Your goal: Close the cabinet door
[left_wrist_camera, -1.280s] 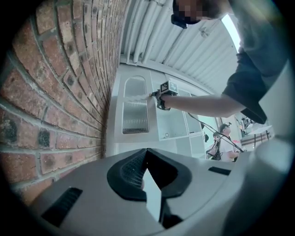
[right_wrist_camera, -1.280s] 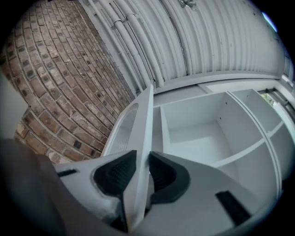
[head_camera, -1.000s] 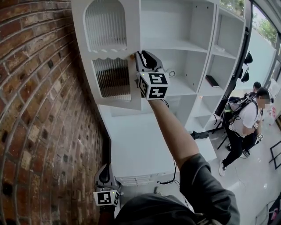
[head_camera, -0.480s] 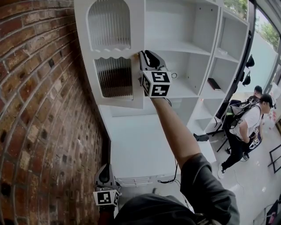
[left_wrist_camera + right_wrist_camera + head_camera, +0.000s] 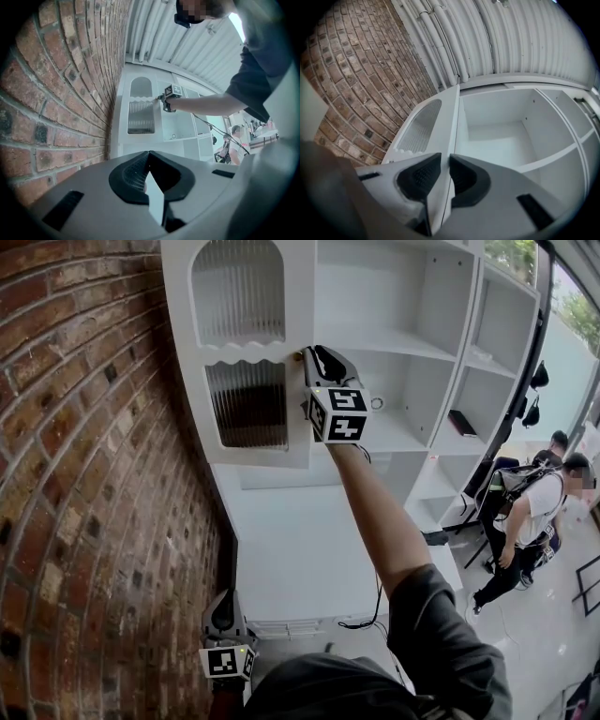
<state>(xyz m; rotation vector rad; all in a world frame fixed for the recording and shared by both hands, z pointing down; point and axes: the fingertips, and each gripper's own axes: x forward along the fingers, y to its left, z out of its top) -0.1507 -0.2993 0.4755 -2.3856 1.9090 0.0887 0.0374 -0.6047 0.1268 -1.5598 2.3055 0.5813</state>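
The right gripper (image 5: 304, 356) is closing its jaws on the open door's (image 5: 253, 352) free edge, at the cabinet's (image 5: 398, 341) left end; the panel looks light and stiff. The left gripper (image 5: 224, 606) hangs idle, jaws together.

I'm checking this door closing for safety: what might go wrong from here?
The right gripper, jaws closing, pinches the cabinet door only by its thin edge, so it may slip off mid-swing. Unless released in time, its inner finger could get trapped between door and shelf unit as the door shuts.
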